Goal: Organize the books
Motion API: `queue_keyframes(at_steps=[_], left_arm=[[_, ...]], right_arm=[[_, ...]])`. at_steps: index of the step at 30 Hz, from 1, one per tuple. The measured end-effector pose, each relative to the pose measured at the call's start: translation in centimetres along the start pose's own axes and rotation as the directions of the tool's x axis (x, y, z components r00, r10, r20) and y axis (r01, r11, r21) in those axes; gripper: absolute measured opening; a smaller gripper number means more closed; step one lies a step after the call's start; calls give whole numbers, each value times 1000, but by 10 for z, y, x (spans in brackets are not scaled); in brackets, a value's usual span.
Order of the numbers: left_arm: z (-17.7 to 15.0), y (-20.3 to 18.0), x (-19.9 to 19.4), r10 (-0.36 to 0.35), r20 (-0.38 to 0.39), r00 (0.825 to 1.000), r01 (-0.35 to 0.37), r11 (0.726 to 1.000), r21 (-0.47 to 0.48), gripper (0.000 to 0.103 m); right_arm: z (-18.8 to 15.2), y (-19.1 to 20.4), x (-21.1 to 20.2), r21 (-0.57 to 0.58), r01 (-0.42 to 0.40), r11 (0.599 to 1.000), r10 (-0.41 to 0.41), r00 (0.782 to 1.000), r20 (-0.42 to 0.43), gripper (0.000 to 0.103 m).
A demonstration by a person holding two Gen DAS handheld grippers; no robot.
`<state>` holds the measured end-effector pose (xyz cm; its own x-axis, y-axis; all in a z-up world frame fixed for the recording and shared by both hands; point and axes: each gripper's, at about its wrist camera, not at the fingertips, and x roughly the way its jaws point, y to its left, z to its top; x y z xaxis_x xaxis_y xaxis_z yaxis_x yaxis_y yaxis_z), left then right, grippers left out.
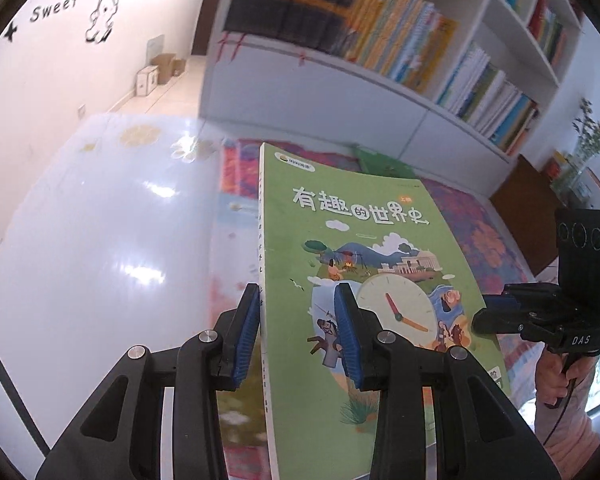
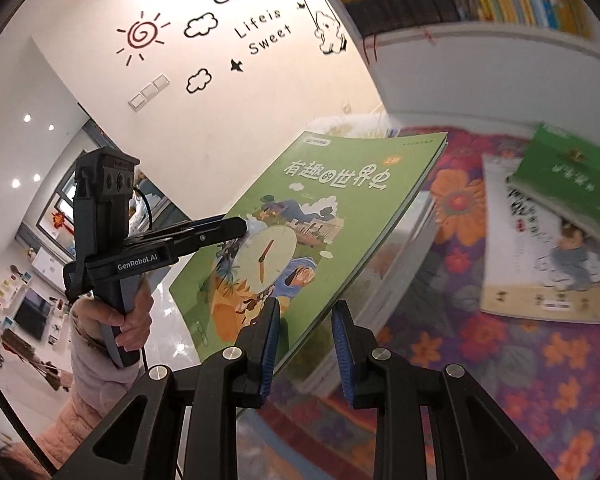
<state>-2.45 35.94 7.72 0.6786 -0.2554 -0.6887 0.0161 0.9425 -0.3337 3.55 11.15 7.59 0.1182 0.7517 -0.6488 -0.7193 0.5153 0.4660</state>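
Green history book (image 1: 364,280) lifted above table (image 2: 540,380), pinched at opposite edges by left tongs (image 1: 298,332) and right tongs (image 2: 306,344); two books (image 2: 548,240) still lying unshelved; bookshelf (image 1: 380,92) beyond.

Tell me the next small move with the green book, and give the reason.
Probably carry the green book on toward the white bookshelf. Both the left gripper and the right gripper clamp its edges, it hangs clear above the floral cloth, and shelved books stand upright there.

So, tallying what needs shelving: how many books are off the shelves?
4: green clock-cover book held aloft, a pale book beneath it, and a dark green book on a cream book on the floral cloth. More may be hidden.
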Motion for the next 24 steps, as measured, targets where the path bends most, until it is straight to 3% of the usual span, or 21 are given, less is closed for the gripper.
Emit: queue_keyframes(at_steps=[8, 24], left_arm=[[-10, 17, 27, 33, -46, 998, -33, 999, 9, 33], [-13, 11, 35, 126, -31, 992, -124, 989, 80, 35]], right_arm=[[-1, -29, 48, 87, -14, 996, 20, 997, -75, 26], [-5, -31, 60, 107, 40, 993, -29, 994, -101, 26]])
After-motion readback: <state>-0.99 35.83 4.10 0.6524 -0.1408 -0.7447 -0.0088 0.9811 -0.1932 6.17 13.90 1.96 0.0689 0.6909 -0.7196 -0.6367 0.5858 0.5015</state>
